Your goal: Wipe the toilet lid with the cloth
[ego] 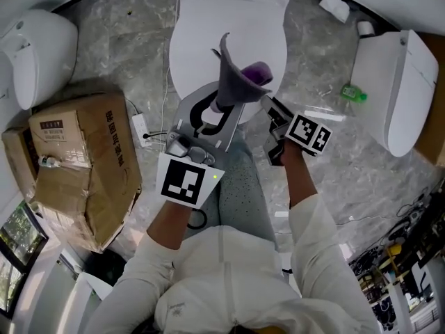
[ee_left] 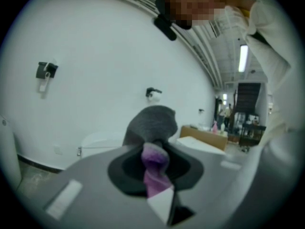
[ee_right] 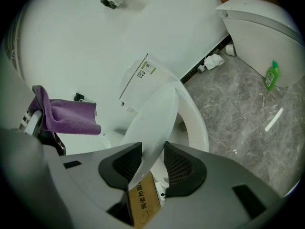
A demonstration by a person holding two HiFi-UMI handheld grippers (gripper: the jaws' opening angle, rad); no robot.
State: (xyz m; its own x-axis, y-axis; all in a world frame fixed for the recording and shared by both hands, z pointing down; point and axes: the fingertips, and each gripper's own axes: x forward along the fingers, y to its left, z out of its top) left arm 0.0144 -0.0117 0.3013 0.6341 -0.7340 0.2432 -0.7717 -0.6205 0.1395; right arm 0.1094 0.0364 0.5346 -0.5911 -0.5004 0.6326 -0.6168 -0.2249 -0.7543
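**Two grippers at the toilet: one on the cloth, one on the lid**

Both grippers are in front of the person, over the near end of the middle toilet (ego: 182,82). The left gripper (ego: 226,103) has its jaws closed tight on the cloth (ego: 240,75), a grey and purple rag that bunches up out of the grip and flops over on the far side. In the left gripper view the cloth (ee_left: 153,142) fills the narrow gap between the pads, with a white wall behind it.

The right gripper (ee_right: 151,163) has its jaws part way open and pressed on the near edge of the lid (ee_right: 157,113). The thin white rim runs between the two black pads and touches both. The lid stands tilted up off the seat, hinged at the far end, with the bowl rim showing to its right. The cloth (ee_right: 66,116) hangs to the left of the lid, apart from it.

From the head view, the right gripper (ego: 272,113) sits just right of the left one, at the lid's (ego: 201,40) near edge. A cardboard box (ego: 83,165) lies on the floor to the left. A green bottle (ego: 353,93) lies to the right, beside another toilet (ego: 396,89).
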